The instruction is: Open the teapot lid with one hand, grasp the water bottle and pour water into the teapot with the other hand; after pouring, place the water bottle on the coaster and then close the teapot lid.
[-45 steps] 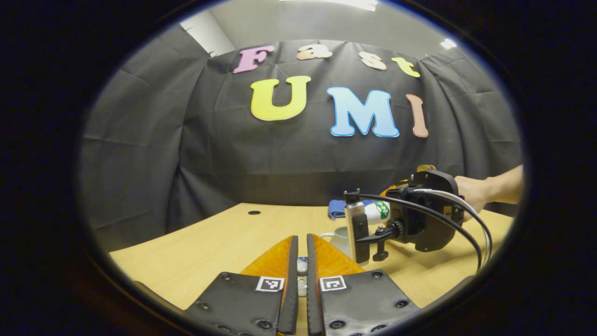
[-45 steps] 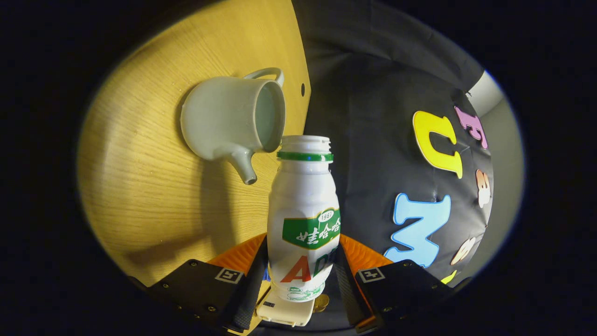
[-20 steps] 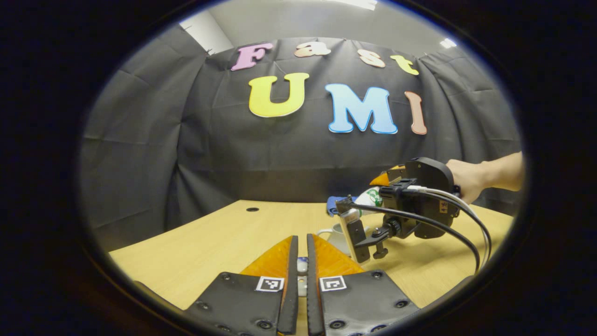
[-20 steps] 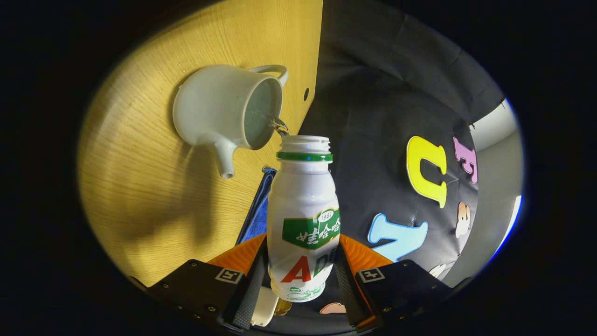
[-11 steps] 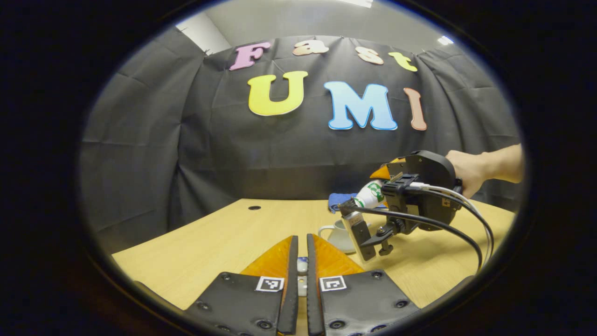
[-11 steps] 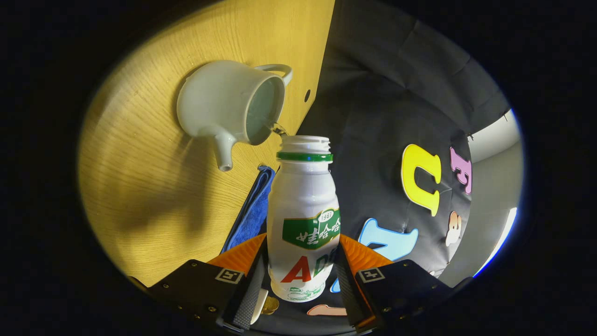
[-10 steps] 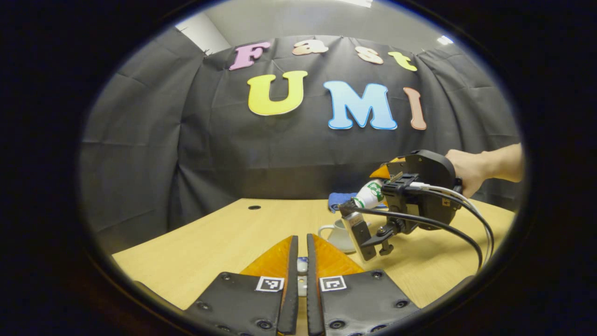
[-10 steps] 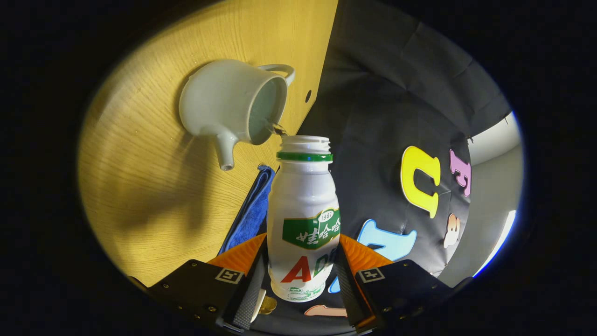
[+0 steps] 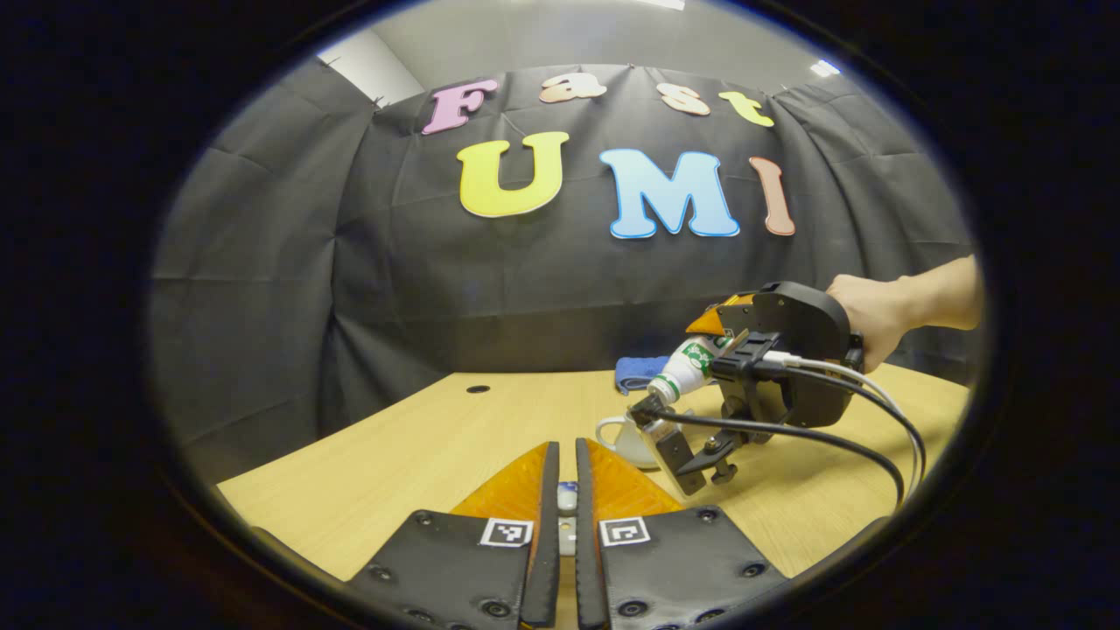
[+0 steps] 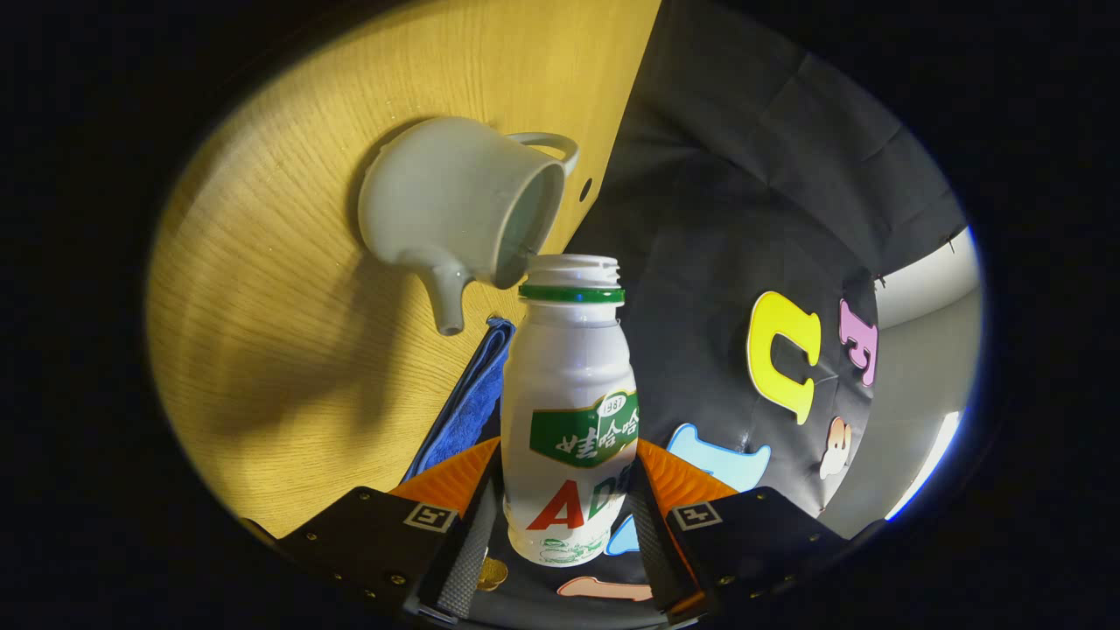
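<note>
Upper left of right gripper view: teapot [image 10: 455, 206] on the tabletop [image 10: 289, 350], lid off. Right gripper [image 10: 567, 516] fingers pinch the water bottle [image 10: 569, 411], mouth beside the rim; hold it over the opening. Left gripper [image 9: 560, 516] fingers pinch a small pale part, likely the lid.

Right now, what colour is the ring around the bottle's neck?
Green, on the white bottle; the right gripper view shows it best.

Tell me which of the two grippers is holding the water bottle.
The right gripper: both its fingers press the white water bottle, tipped toward the open teapot. The left gripper grips a small pale object instead.
</note>
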Demonstrator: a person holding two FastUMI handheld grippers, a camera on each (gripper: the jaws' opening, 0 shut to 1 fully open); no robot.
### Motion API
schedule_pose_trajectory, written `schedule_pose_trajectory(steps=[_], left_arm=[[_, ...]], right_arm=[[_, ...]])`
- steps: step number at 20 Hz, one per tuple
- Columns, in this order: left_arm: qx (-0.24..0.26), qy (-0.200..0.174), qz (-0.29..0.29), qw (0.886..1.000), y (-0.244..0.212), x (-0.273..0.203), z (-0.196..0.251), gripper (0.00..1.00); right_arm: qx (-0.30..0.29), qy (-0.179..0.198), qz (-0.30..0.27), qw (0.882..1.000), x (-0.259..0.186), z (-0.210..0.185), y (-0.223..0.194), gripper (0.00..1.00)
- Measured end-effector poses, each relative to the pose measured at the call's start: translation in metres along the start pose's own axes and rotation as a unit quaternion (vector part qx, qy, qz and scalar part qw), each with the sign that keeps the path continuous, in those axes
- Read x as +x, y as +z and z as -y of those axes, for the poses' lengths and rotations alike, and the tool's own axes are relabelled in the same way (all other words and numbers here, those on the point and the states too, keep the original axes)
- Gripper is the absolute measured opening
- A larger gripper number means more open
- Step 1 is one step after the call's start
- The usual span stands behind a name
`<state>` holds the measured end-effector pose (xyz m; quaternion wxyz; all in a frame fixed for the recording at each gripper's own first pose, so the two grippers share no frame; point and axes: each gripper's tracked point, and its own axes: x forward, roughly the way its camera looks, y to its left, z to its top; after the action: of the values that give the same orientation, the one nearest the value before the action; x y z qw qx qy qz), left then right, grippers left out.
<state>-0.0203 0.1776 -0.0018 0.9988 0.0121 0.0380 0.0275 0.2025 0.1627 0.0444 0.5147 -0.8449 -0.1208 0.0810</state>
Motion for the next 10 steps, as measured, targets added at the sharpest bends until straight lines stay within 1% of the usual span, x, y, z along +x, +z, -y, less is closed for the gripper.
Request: schedule_pose_trajectory(steps=[5,7,8,10], left_arm=[[-0.001,0.003,0.000,1.000,0.000,0.001,-0.003,0.19],[-0.004,0.003,-0.003,1.000,-0.002,0.000,-0.003,0.19],[-0.005,0.004,-0.004,1.000,-0.004,0.000,-0.003,0.18],[-0.007,0.004,-0.006,1.000,-0.005,-0.001,-0.004,0.18]], right_arm=[[-0.010,-0.007,0.001,1.000,0.002,-0.001,-0.002,0.74],[0.005,-0.003,0.003,1.000,0.002,-0.005,-0.002,0.74],[0.021,0.005,0.005,1.000,0.003,-0.008,-0.003,0.74],[0.049,0.007,0.007,0.999,0.004,-0.009,-0.003,0.74]])
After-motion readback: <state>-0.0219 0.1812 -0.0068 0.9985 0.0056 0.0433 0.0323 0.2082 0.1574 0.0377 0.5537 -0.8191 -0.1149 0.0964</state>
